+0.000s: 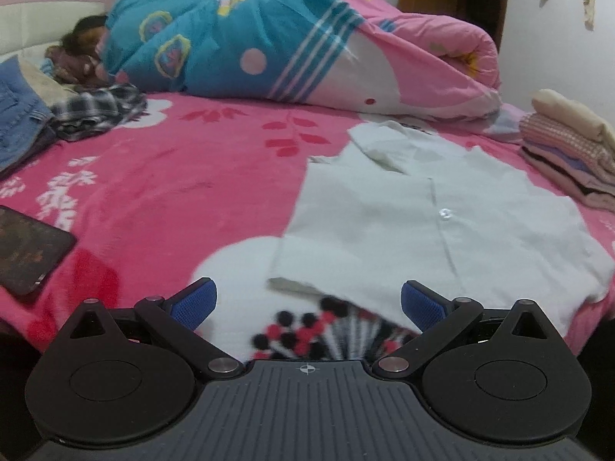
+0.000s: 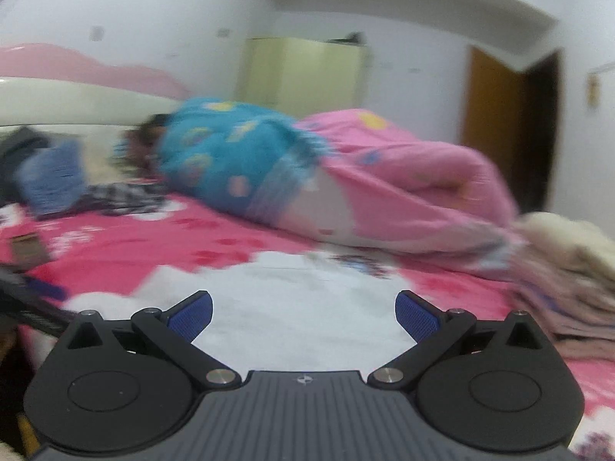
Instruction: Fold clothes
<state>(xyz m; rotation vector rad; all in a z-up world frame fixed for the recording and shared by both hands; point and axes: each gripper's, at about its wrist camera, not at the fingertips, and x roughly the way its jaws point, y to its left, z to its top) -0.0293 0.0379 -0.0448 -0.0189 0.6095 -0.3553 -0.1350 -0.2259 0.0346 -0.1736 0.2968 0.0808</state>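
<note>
Both claws spread, empty: left claw (image 1: pixel 307 301), right claw (image 2: pixel 303 313) (blurred); white shirt (image 1: pixel 430 223) flat on bed (image 1: pixel 173 176).

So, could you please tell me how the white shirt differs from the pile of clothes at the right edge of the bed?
The white shirt lies as one garment spread out on the bed, while the pile of clothes is several folded pieces stacked up. The white shirt is a single pale colour with a button showing; the pile of clothes mixes cream, pink stripes and darker layers. Both rest on the pink bedspread, and neither gripper holds them.
</note>
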